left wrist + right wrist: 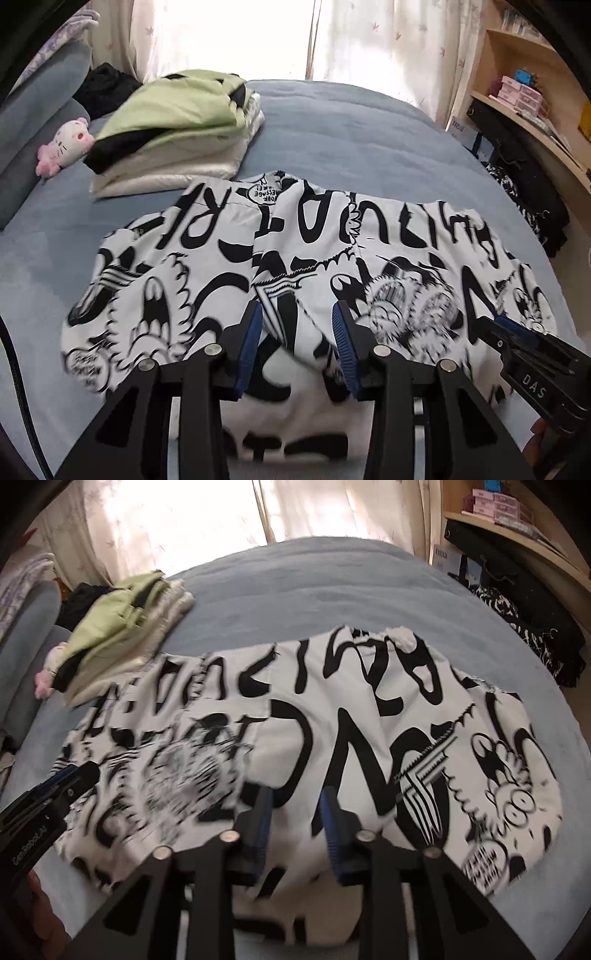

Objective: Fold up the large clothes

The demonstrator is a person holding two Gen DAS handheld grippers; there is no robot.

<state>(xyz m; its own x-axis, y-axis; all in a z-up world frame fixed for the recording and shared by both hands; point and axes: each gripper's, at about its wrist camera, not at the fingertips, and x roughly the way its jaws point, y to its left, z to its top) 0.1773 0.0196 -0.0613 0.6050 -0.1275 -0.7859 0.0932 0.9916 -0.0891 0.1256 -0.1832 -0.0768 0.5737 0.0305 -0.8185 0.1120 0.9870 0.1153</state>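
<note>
A white garment with black cartoon print [295, 258] lies partly folded on the blue bed; it fills the middle of the right wrist view [314, 731] too. My left gripper [297, 314] hovers over its near edge with jaws apart and cloth between the blue pads [341, 332]. My right gripper [297, 797] is also open over the near edge. The right gripper shows at the right of the left wrist view [495, 325], the left gripper at the left of the right wrist view [83, 773].
A pile of folded clothes, green on top [177, 122], sits at the far left of the blue bed [351, 140], beside a pink and white plush toy [66, 144]. A wooden shelf [524, 110] and dark bags [528, 195] stand to the right. Curtains hang behind.
</note>
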